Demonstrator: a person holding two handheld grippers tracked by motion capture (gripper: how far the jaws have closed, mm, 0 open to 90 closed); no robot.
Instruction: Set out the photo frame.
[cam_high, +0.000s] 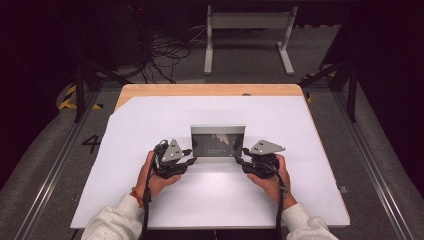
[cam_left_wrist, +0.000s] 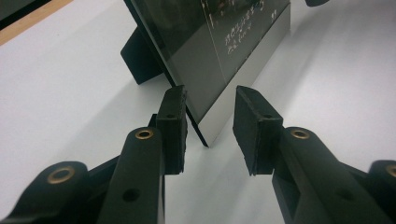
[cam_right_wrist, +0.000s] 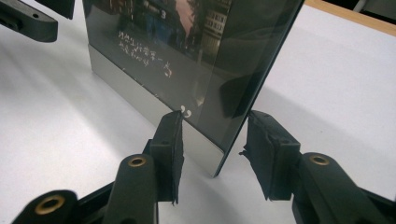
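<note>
Picture frame (cam_high: 218, 141) stands upright on the white sheet (cam_high: 150, 125) that covers the bench (cam_high: 210, 89), with a hand at each of its lower corners. Nearest the camera, two pale sleeves come in from the bottom edge, forearms angled inward toward the frame. The left hand (cam_high: 150, 175) wraps its gripper from below and outside, wrist bent so the left gripper (cam_high: 191, 160) points at the frame's lower left corner. The right hand (cam_high: 272, 180) mirrors it, and the right gripper (cam_high: 239, 160) points at the frame's lower right corner.

In the left gripper view, the jaws stand partly apart with the frame's edge (cam_left_wrist: 205, 135) between them; one pad lies against the glass side, the other stands clear. In the right gripper view, the jaws likewise straddle the frame's corner (cam_right_wrist: 219, 163), a gap showing on both sides.

Beyond the frame, the sheet runs back to a bare wooden strip of the bench.
</note>
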